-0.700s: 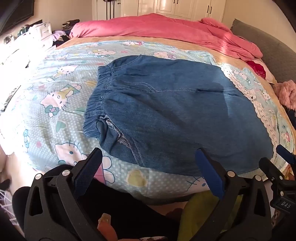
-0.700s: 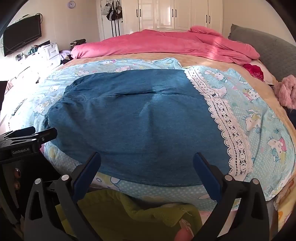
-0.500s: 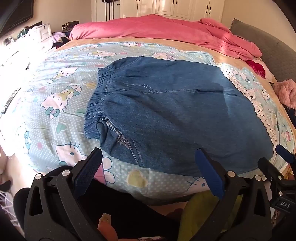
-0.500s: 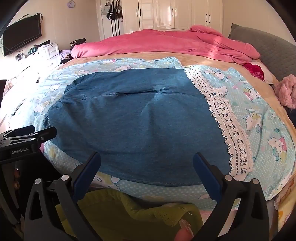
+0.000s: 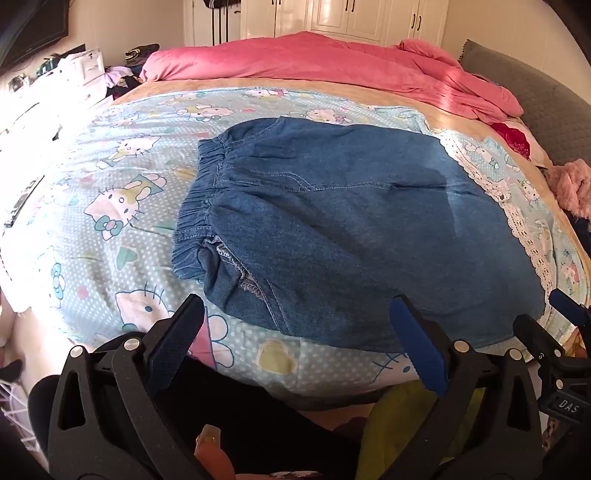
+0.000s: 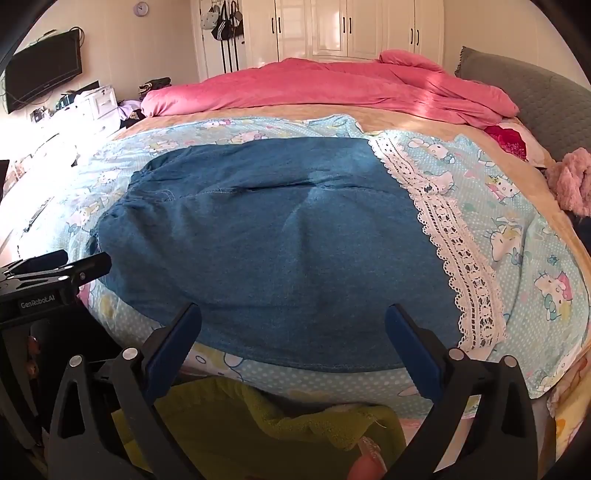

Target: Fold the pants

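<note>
Pants (image 5: 351,229) flat on bed (image 5: 110,206) — both tongs (image 5: 295,339) (image 6: 291,339) wide open, empty; fold unstarted, next grab near edge.

A home bedroom is shown. A bed (image 6: 546,236) with a pink duvet (image 6: 332,88) is seen. White wardrobes (image 6: 347,29) are set behind it.

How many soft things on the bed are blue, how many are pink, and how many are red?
Blue: 2, the denim pants and the cartoon-cat sheet
Pink: 2, the quilt and the fluffy thing at the right edge
Red: 1, the red cloth near the grey headboard
Total: 5
</note>
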The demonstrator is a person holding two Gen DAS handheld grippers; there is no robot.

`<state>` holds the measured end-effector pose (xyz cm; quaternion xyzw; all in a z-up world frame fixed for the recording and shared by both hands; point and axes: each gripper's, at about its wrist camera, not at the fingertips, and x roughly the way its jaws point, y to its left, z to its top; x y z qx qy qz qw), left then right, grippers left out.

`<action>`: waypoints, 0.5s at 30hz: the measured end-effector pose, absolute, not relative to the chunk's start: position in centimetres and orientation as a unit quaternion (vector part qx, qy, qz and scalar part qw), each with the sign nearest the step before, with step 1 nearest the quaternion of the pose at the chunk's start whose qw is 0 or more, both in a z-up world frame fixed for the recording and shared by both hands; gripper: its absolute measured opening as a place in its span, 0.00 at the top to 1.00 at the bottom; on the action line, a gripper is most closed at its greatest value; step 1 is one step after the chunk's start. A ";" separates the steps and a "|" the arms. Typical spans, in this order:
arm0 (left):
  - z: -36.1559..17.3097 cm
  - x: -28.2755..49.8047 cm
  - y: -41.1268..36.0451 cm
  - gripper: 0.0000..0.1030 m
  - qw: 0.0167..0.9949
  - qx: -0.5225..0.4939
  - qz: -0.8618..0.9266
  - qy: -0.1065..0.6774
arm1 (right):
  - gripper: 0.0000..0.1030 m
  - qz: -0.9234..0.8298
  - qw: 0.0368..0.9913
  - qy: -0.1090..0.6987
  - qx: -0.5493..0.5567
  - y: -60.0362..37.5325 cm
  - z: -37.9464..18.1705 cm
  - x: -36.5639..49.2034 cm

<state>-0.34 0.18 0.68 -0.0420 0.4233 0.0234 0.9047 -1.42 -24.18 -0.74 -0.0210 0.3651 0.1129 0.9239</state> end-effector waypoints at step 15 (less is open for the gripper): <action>1.3 -0.6 0.5 0.08 0.907 -0.042 0.025 0.419 | 0.04 0.113 0.924 0.364 -0.029 -23.7 -0.6 -1.4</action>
